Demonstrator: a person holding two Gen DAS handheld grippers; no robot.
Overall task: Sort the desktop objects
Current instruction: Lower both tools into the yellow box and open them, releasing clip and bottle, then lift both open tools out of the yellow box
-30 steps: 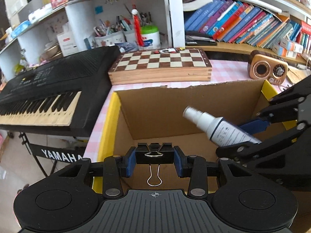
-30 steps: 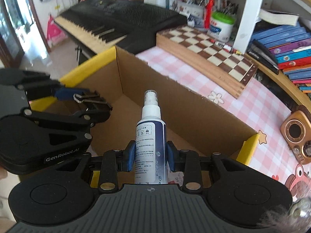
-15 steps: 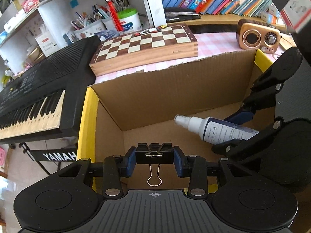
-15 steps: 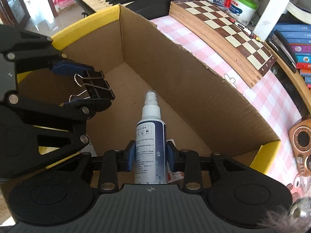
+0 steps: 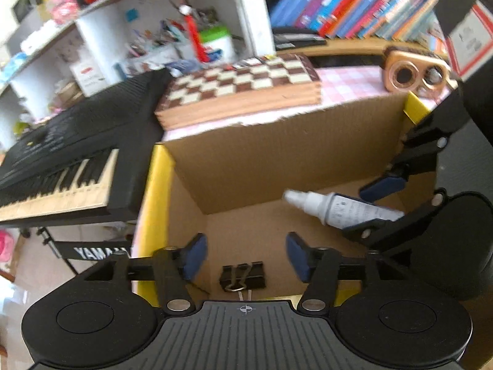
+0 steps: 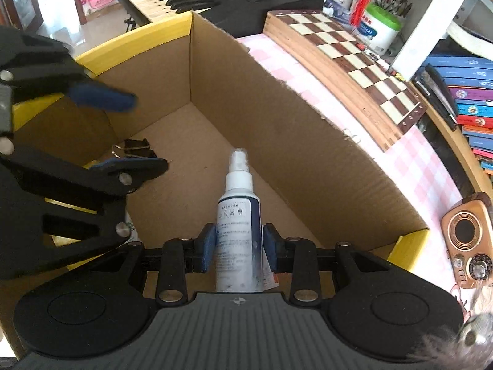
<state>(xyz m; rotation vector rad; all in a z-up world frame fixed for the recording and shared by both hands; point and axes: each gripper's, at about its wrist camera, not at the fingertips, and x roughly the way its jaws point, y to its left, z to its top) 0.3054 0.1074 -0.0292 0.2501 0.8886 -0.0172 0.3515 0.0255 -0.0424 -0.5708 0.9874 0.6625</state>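
Observation:
An open cardboard box [image 5: 277,154] with yellow edges fills both views. My left gripper [image 5: 245,257] hangs inside it and its jaws are opening. A black binder clip [image 5: 242,276] lies free below the gap, and neither blue pad touches it. In the right wrist view the same clip [image 6: 135,148] rests by the box's [image 6: 277,117] left wall, under the left gripper [image 6: 123,129]. My right gripper [image 6: 238,246] is shut on a white spray bottle [image 6: 237,215], nozzle pointing down into the box. The left wrist view shows that bottle [image 5: 345,209] in the right gripper [image 5: 372,206] at the right.
A black keyboard [image 5: 61,160] stands left of the box. A wooden chessboard [image 5: 240,92] lies behind it on the pink checked cloth. A small brown radio [image 6: 465,240] sits at the right. Shelves with books [image 5: 354,9] and pen pots [image 6: 379,27] line the back.
The left jaws have spread apart and the binder clip has dropped out of them onto the box floor. The right gripper still holds the bottle, a little deeper in the box.

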